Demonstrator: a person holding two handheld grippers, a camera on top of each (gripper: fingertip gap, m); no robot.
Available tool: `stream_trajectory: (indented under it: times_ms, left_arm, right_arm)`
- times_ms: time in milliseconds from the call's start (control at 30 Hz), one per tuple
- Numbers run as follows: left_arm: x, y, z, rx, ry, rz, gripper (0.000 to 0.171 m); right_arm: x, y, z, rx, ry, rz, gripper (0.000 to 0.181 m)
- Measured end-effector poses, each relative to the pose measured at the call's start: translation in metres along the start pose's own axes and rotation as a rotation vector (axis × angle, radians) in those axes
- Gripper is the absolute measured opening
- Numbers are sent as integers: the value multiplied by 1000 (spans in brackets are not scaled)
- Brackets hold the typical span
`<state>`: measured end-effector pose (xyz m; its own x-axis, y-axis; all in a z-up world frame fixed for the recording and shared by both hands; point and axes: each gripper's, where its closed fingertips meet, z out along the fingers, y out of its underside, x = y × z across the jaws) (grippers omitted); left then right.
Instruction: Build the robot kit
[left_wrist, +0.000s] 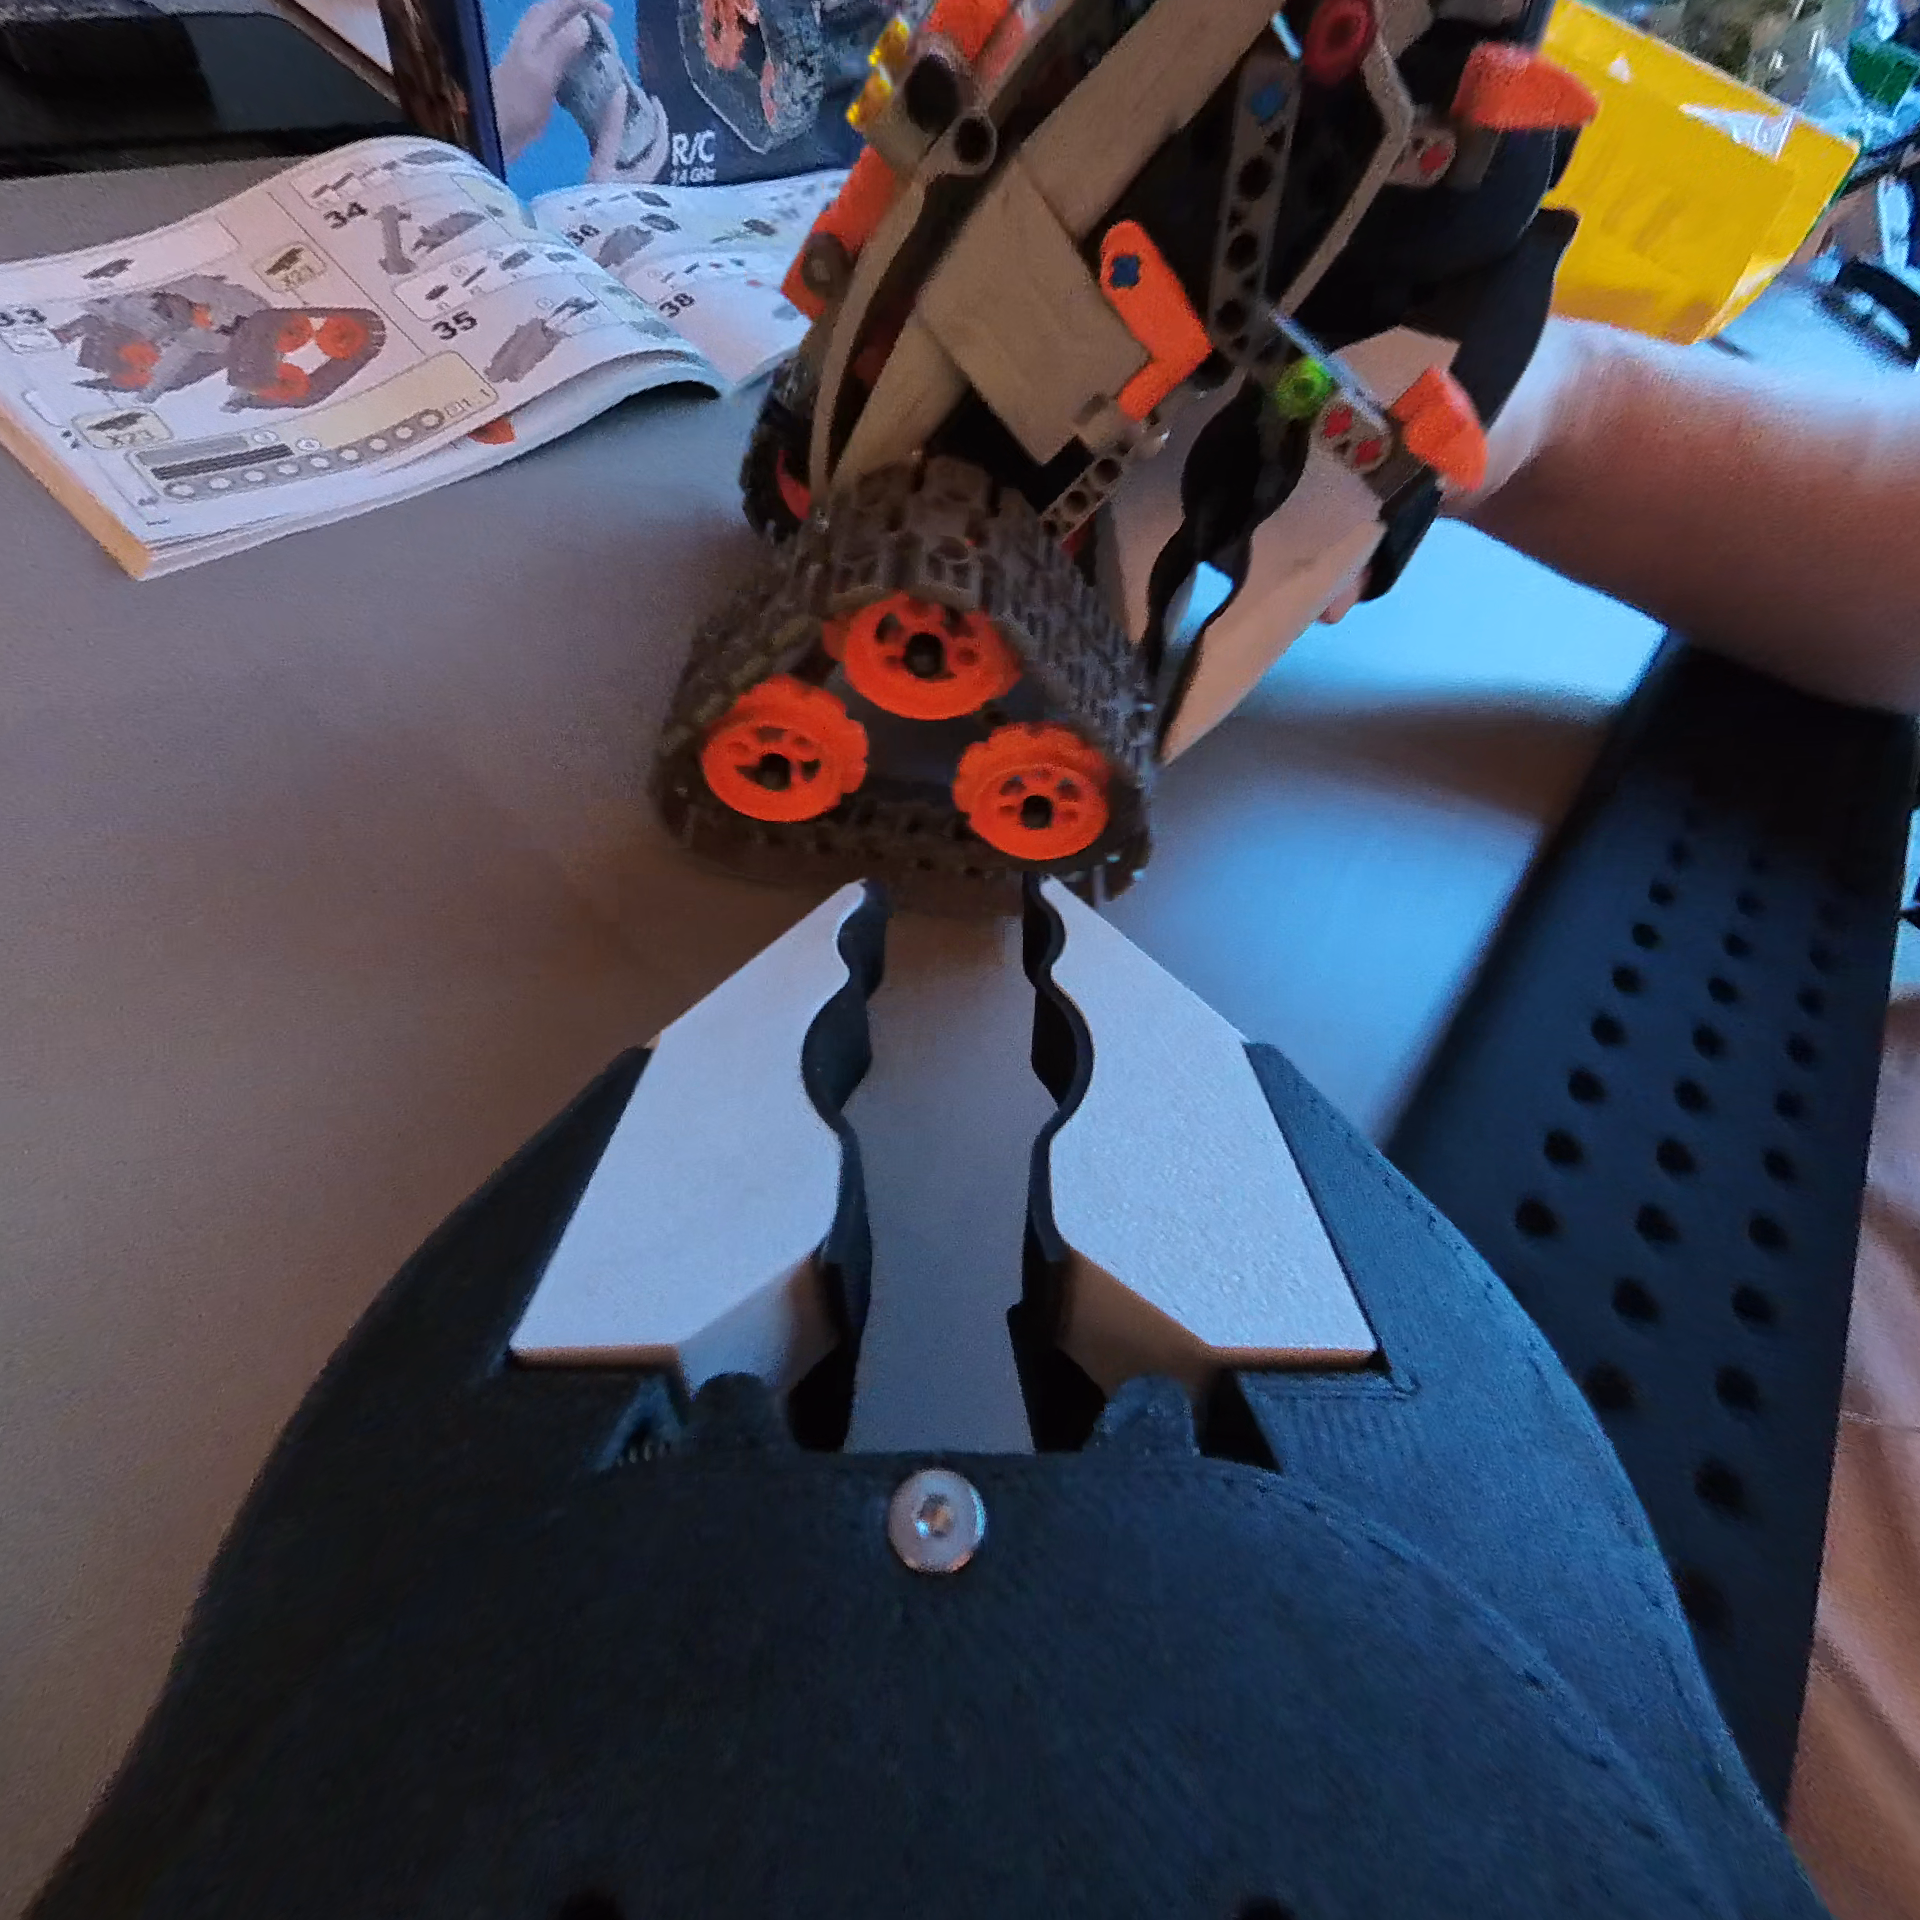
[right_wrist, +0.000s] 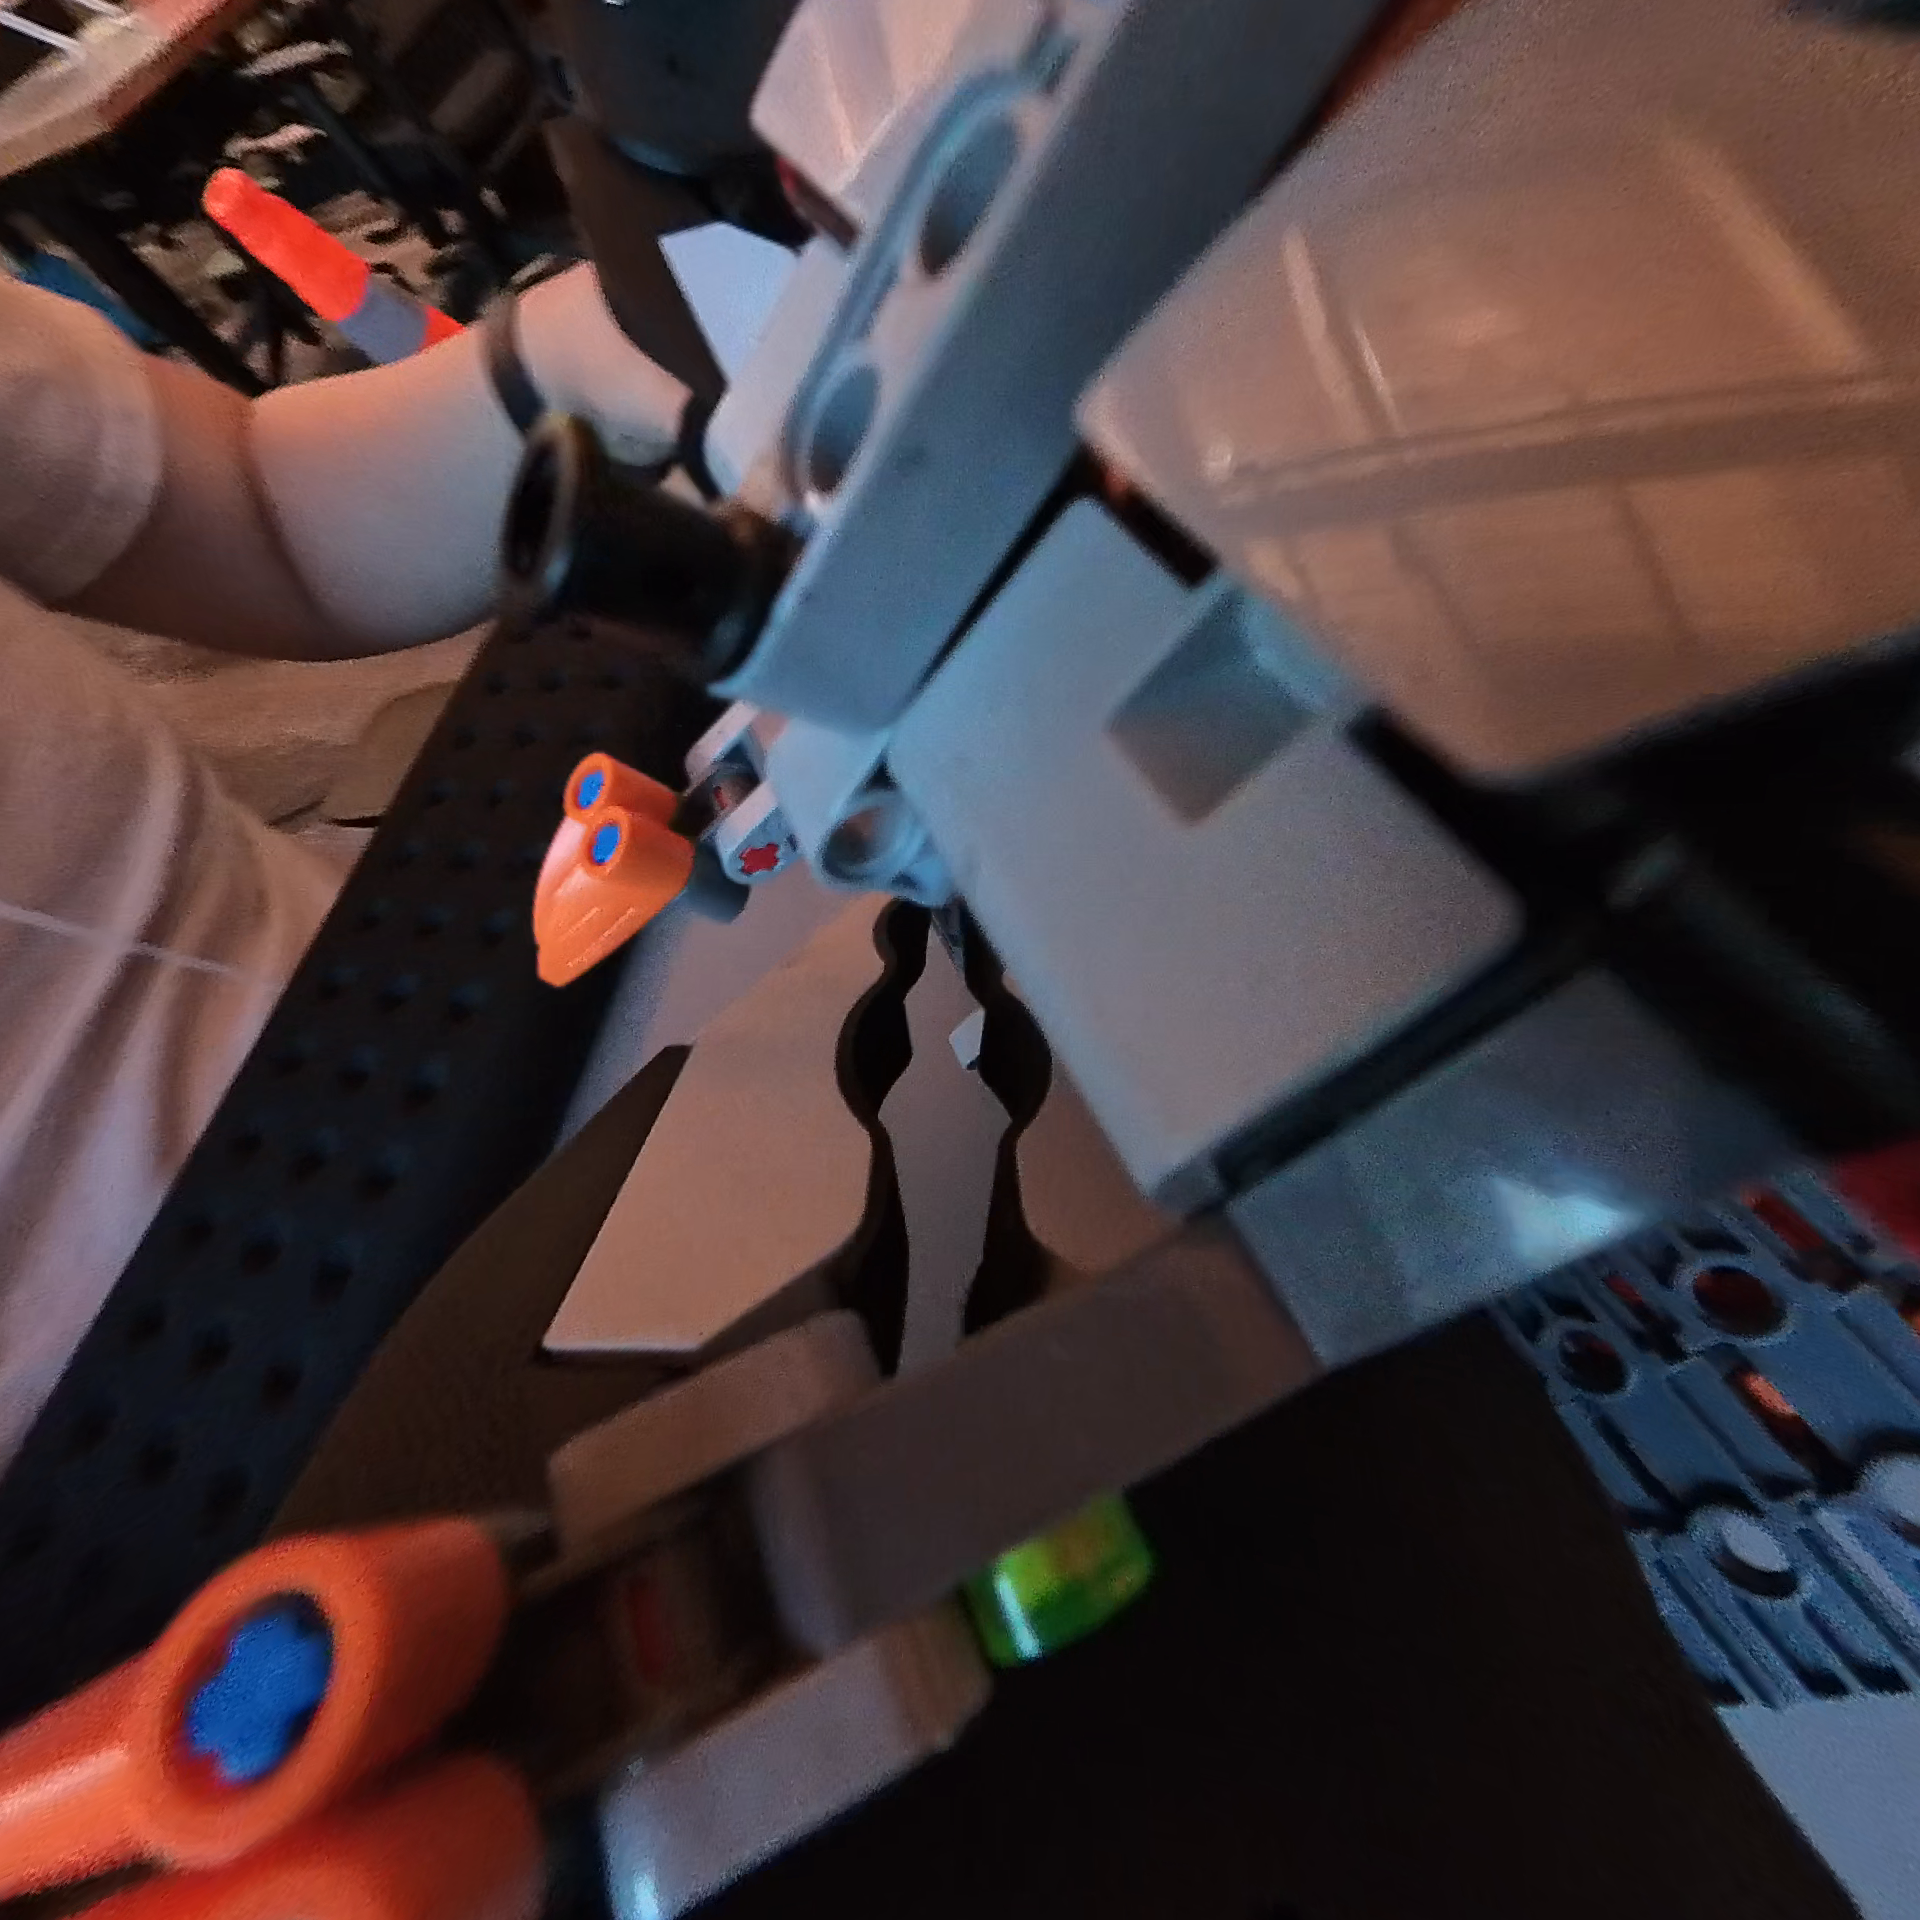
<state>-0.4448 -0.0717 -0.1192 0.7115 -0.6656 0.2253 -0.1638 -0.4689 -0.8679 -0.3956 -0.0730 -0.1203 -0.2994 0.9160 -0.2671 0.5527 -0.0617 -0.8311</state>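
Observation:
A tracked toy vehicle (left_wrist: 914, 717) built of bricks, with orange wheels, a dark tread and a tan and black body, stands tipped up on one track on the grey table (left_wrist: 312, 831). My left gripper (left_wrist: 956, 899) is open and empty, its tips just short of the tread. My right gripper (left_wrist: 1169, 675) reaches in from the right, under the raised body. In the right wrist view the right gripper (right_wrist: 940, 935) has its jaws close together with a narrow gap. Its tips are at a grey beam (right_wrist: 873, 842) of the model. The body hides whether they pinch it.
An open instruction booklet (left_wrist: 312, 332) lies at the back left, with a printed box (left_wrist: 644, 94) behind it. A yellow bag (left_wrist: 1683, 197) is at the back right. A black perforated bar (left_wrist: 1683, 1091) runs along the right edge. A person's forearm (left_wrist: 1714, 499) crosses above it. Across from one pair of fingers to the other is roughly 6 cm. Both grippers' tips are roughly 15 cm from the black perforated bar (left_wrist: 1683, 1091). Look for it in the right wrist view (right_wrist: 363, 1070) too.

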Motion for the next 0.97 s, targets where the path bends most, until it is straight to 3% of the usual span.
stream_trajectory:
  times_ms: [167, 233, 400, 533, 633, 967]
  left_arm:
    - [8, -20, 5, 86, 12, 74, 40]
    - [7, -25, 6, 109, 21, 79, 55]
    - [15, -45, 11, 220, 179, -4, 57]
    - [20, -58, 22, 222, 246, 1, 59]
    - [43, -69, 26, 233, 340, 34, 53]
    - [73, -83, 21, 313, 355, 108, 53]
  right_arm:
    - [-21, -3, -23, 54, -121, 4, 7]
    - [-25, -5, -32, 73, -161, 6, 7]
    - [-37, -11, -55, 168, -281, 8, 7]
    - [-46, -12, -72, 253, -381, 11, 6]
    - [-50, -8, -79, 274, -430, 7, 6]
    - [-62, -9, -106, 431, -686, 50, 7]
